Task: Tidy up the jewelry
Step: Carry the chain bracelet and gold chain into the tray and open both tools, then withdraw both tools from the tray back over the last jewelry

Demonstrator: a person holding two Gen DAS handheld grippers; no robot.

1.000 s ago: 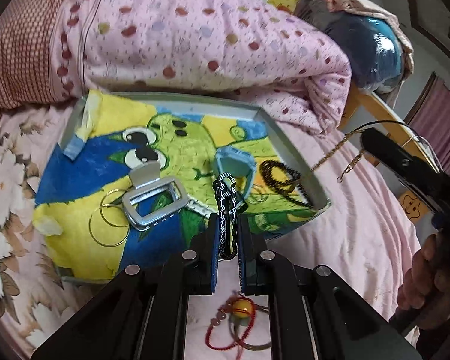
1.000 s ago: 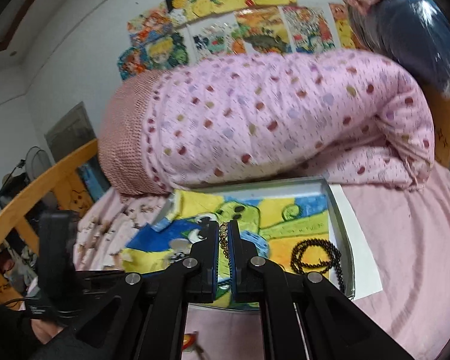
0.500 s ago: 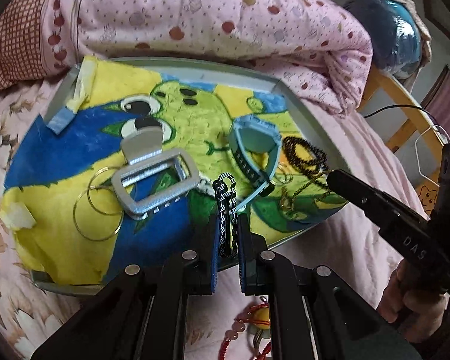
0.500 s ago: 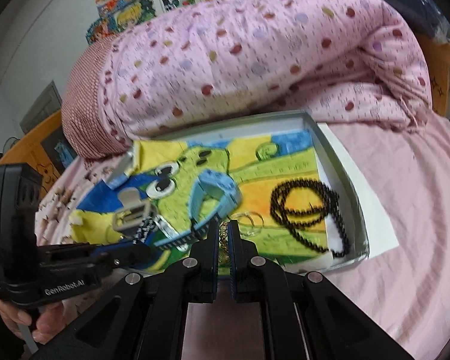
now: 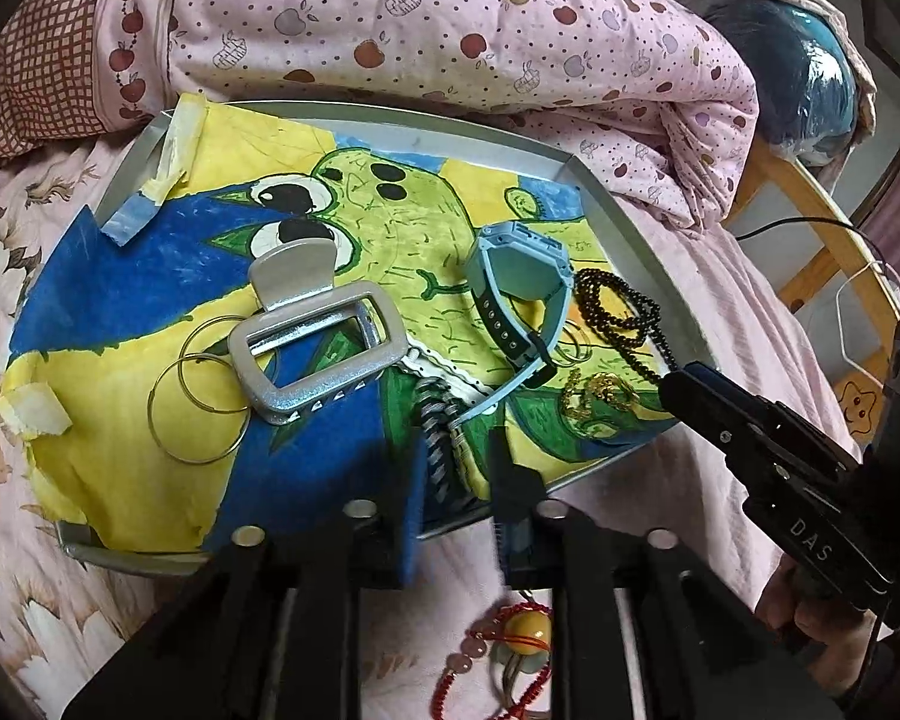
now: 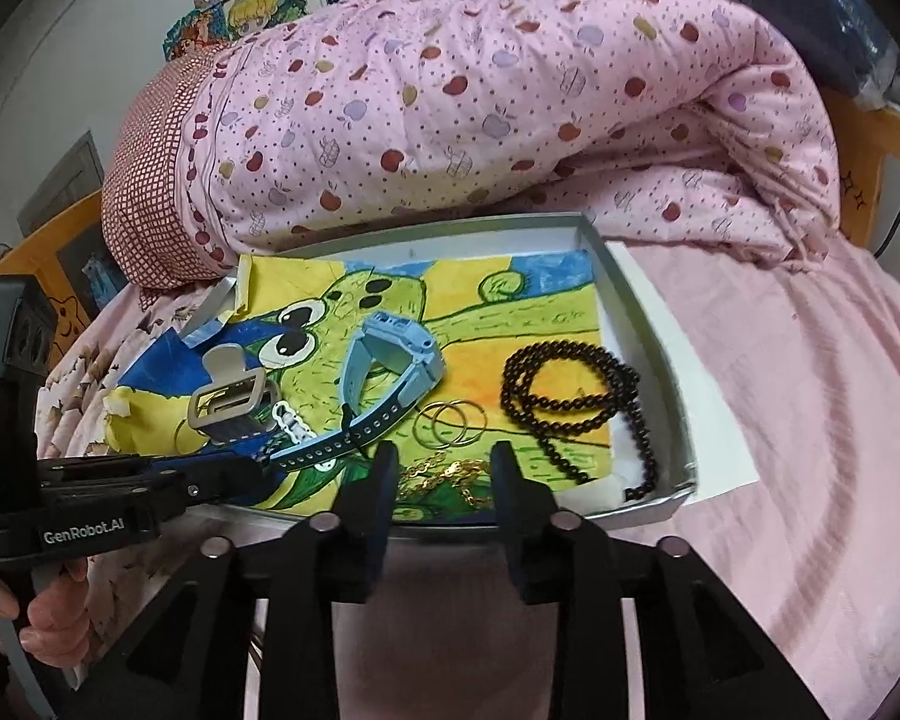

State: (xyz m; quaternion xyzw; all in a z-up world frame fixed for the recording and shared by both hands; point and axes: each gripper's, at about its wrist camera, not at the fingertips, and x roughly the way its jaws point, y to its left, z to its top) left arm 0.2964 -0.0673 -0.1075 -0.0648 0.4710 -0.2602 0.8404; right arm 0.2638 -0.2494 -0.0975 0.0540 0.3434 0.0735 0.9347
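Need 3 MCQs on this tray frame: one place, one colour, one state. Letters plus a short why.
1. Where does the black bead necklace lie?
A. on the quilt
B. in the tray, on its right side in the right wrist view
C. on the bed sheet outside the tray

2. What colour is the watch?
A. light blue
B. red
C. white

3. How does the gold chain stand to the right gripper?
A. clamped and lifted off the tray
B. hanging from one finger
C. lying on the tray between jaws that are opening

Key:
1 B, the beads lie coiled by the tray's right wall.
2 A, case and strap are pale blue.
3 C, the chain lies heaped on the drawing, with a gap to each finger.
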